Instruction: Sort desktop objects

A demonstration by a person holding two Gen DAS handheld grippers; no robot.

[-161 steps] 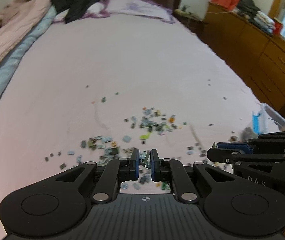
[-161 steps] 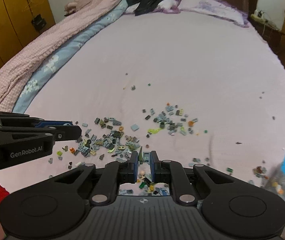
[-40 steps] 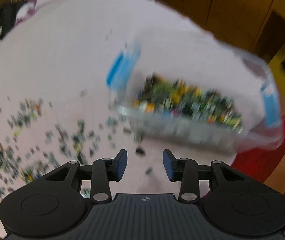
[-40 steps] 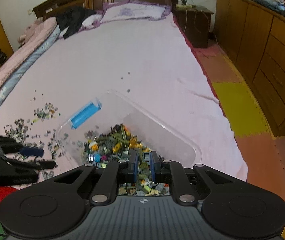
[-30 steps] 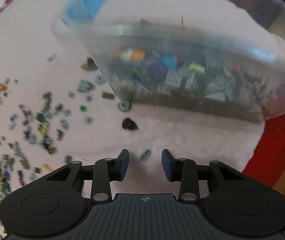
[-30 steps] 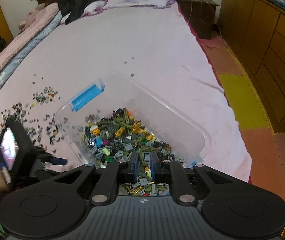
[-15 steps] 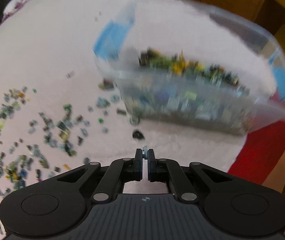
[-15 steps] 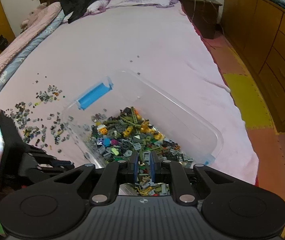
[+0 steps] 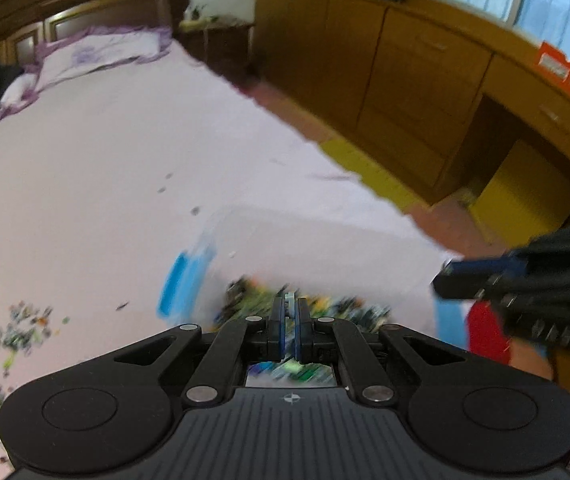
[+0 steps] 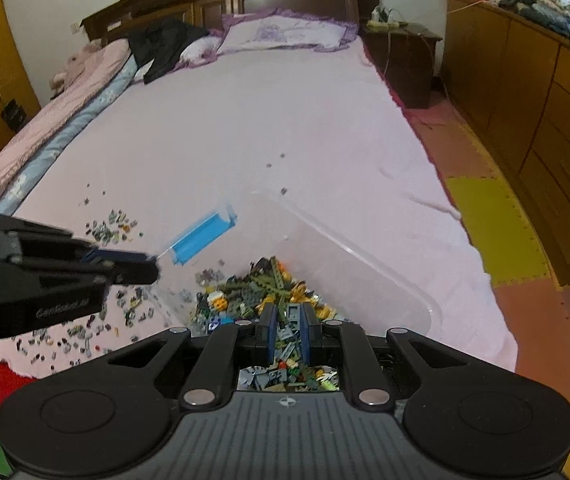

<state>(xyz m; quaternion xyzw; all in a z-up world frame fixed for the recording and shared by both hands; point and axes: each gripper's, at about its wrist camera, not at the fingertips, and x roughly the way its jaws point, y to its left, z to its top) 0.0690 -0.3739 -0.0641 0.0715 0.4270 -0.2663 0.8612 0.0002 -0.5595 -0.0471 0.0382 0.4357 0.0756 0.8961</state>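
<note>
We hold the left gripper (image 9: pixel 290 312) clenched on a small pale piece (image 9: pixel 291 300) above the clear bin (image 10: pixel 365 256), which sits at the near right edge of the bed (image 10: pixel 245 120). Our right gripper (image 10: pixel 286 322) grips a grey brick (image 10: pixel 294 313) over the bin's heap. Loose bricks (image 10: pixel 109 228) lie scattered to the bin's left.

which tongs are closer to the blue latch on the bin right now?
Left. The left tongs sit right beside the blue latch; the right tongs hang over the brick pile inside the bin, farther off.
</note>
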